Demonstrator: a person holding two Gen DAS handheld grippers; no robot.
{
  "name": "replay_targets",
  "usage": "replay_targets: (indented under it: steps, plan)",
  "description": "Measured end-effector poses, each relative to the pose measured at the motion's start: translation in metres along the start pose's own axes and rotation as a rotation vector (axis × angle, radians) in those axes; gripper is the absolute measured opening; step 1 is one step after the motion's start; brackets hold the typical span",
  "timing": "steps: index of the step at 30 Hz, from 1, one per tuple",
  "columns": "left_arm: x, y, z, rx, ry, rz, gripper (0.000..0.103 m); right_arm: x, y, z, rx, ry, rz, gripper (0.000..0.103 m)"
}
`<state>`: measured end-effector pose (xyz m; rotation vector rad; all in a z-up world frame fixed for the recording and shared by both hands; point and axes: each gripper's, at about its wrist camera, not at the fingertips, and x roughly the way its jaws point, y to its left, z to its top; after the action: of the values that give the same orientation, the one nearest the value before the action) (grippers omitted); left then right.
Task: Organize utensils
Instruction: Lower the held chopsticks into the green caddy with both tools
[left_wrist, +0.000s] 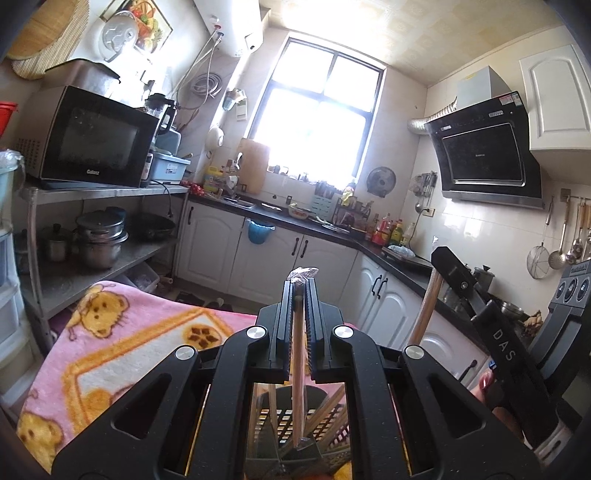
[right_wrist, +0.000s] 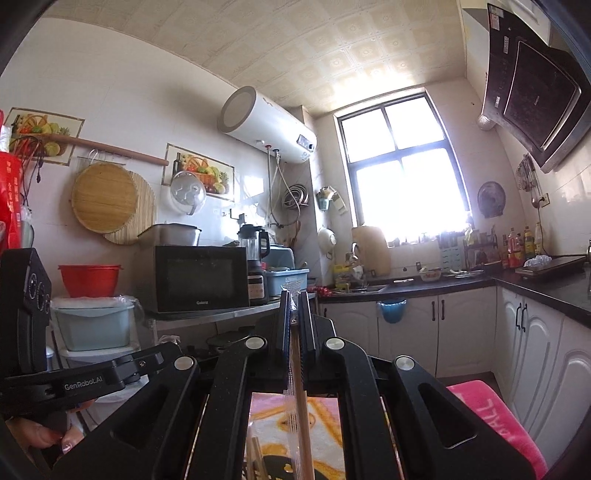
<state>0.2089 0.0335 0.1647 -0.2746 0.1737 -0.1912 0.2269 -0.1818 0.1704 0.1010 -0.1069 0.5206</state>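
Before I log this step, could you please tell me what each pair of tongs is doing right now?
Left tongs: closed on wrapped chopsticks.
Right tongs: closed on plastic-wrapped chopsticks.

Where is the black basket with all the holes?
In the left wrist view, the black perforated plastic basket sits at the bottom centre, directly under the left gripper, standing on the pink cartoon-bear blanket.
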Motion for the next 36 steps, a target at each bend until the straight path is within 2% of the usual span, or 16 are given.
replay_targets:
  steps: [7, 17, 36]
  plan:
    - [0.011, -0.001, -0.017, 0.015, -0.007, 0.021, 0.004, 0.006, -0.001, -0.023, 0.001, 0.004, -0.029, 0.005]
    - [0.027, -0.003, -0.042, 0.032, 0.025, 0.031, 0.004, 0.01, 0.001, -0.047, -0.014, 0.01, -0.05, 0.005]
    - [0.04, -0.007, -0.078, 0.067, 0.105, 0.003, 0.004, -0.002, -0.014, -0.084, 0.054, 0.126, -0.051, 0.005]
